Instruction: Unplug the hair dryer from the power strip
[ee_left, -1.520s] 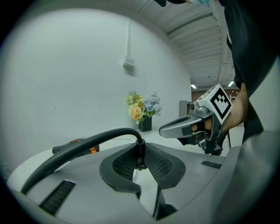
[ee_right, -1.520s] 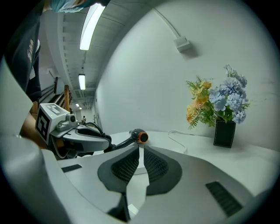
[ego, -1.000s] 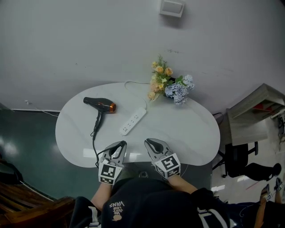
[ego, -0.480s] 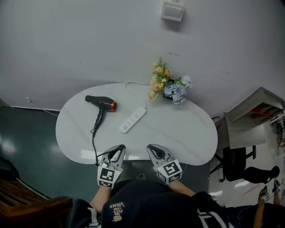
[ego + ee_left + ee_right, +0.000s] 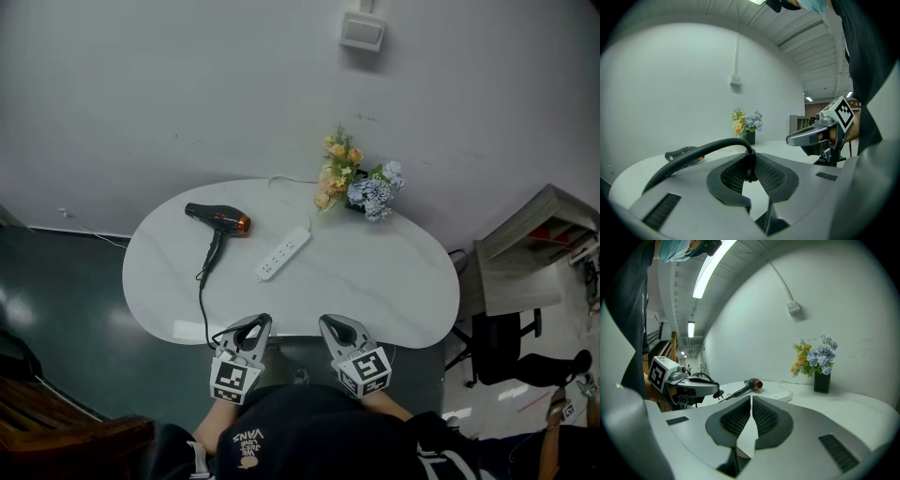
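grey left gripper (image 5: 256,322) and right gripper (image 5: 332,324) carry black meshed pads (image 5: 736,420) and white cubes (image 5: 232,378) with black square markers; the top (image 5: 309,441) is black.

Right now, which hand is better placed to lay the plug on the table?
Left. The left gripper holds the plug by the table edge; the jaws of the right gripper have just been closing on nothing.

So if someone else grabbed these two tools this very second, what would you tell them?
Left tool: shut on the plug; its cord runs back to the dryer.
Right tool: jaws have just been closing, nothing between them.
The hair dryer and power strip lie apart on the white table.
Done: the plug is out of the strip.
Left: probably only setting the plug down.
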The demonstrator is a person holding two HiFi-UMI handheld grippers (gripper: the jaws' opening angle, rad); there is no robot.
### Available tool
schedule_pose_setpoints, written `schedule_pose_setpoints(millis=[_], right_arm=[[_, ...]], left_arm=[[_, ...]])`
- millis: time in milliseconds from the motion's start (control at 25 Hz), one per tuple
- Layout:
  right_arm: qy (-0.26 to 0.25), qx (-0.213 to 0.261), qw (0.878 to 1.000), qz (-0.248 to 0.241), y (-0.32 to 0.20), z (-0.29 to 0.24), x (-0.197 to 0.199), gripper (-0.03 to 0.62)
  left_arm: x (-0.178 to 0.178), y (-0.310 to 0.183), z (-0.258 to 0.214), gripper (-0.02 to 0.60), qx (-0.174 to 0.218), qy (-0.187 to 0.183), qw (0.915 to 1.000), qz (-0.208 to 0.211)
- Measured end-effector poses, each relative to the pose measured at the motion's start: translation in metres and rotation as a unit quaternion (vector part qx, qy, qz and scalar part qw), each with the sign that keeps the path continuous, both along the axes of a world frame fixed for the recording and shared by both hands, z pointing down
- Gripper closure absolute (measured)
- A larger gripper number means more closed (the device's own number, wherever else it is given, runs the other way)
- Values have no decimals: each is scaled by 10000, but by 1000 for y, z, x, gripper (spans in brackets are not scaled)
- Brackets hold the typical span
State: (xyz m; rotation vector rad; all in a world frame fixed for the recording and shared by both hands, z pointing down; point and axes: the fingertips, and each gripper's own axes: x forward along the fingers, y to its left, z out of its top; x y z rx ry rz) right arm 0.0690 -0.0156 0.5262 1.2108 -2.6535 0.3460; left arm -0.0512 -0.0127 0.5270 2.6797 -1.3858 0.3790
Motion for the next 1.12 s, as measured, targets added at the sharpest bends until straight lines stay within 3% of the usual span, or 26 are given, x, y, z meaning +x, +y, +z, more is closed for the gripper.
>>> schedule_pose_setpoints(millis=[1120], right_arm=[[-94, -9, 9997, 218, 3, 3, 7, 553]], left_arm=[[-5, 5, 1, 518, 30, 17, 10000, -1]])
